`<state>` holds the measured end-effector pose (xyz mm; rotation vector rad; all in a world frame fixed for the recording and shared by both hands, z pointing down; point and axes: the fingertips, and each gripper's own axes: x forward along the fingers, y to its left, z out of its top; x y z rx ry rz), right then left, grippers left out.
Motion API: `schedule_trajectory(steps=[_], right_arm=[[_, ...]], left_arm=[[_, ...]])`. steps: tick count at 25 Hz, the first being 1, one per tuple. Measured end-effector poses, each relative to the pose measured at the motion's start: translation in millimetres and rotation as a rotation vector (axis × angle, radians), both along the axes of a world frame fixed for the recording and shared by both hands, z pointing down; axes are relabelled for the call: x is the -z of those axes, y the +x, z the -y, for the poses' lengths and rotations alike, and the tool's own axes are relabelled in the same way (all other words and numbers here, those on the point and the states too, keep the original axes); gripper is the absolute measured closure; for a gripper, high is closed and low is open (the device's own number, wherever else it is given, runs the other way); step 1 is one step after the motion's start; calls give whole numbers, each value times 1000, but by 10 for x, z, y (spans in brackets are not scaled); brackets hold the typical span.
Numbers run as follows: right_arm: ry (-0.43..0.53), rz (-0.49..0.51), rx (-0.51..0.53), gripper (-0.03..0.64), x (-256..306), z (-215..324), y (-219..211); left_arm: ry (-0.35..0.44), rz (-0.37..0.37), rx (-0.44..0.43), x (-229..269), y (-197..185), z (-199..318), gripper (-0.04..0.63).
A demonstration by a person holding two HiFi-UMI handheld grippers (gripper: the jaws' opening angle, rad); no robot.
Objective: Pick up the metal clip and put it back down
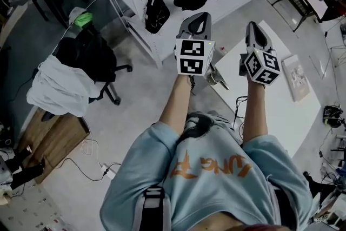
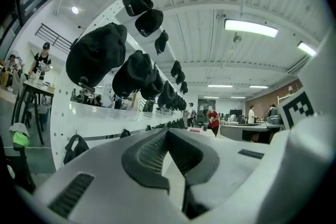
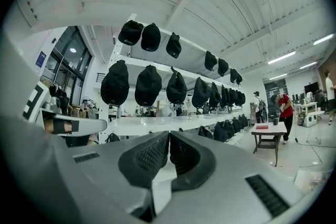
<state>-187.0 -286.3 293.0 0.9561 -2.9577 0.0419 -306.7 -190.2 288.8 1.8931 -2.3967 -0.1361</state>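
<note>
**2 closed hand-held grippers held out level, clip left by the desk corner**

Head view: the person in a light blue top (image 1: pixel 216 170) held both forearms out in front. The left hand-held gripper (image 1: pixel 201 18) and the right hand-held gripper (image 1: pixel 253 27) were side by side and near each other, each with its marker cube facing the camera. Neither carried anything. A small silvery piece that looked like the metal clip (image 1: pixel 218 79) showed at the near corner of the white desk (image 1: pixel 281 116), between the 2 forearms and below the left cube. Whether it rested flat on the desk could not be told. To the left, an office chair (image 1: pixel 86 57) draped with black and white clothes stood on the grey floor, and black bags (image 1: pixel 157 11) hung on a white rack.

Left gripper view: the 2 jaws met at their tips with nothing between them. Beyond them, black caps (image 2: pixel 97 52) hung along a white wall panel, and a person in a red top (image 2: pixel 213 119) stood far off.

Right gripper view: the jaws were pressed together and empty. They pointed level at 2 rows of black caps (image 3: pixel 148 86) on white shelving.
</note>
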Motion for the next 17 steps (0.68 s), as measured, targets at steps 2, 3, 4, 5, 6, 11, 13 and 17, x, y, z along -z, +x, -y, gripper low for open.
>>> schedule_trajectory(steps=[2,3,4,5,6,11,13,17], right_arm=[[3,0,-3,588,-4,7,1],[3,-1,-7,588,-9,11,9],[3,-2,-11,588,-10,15,15],[5,-4,-14,588,-8,20,16],[8,-6,-15,588,-3,23,12],[23,-31,-15,588,19,30,-36],[27,-38,-17,586,22,19,-55],[39,-43,-26,588,27,-29,-102]], left_arm=[[-4,-22,-11,-46,11,13,586],[-8,-28,-17,-72,23,18,586],[-12,-31,-22,-93,32,26,586],[-14,-30,-26,-102,35,35,586],[-14,-30,-30,-101,33,45,586],[-8,-54,-35,-100,-14,56,586],[-10,-68,-32,-125,-48,30,586],[-21,-89,-28,-192,-124,-36,586]])
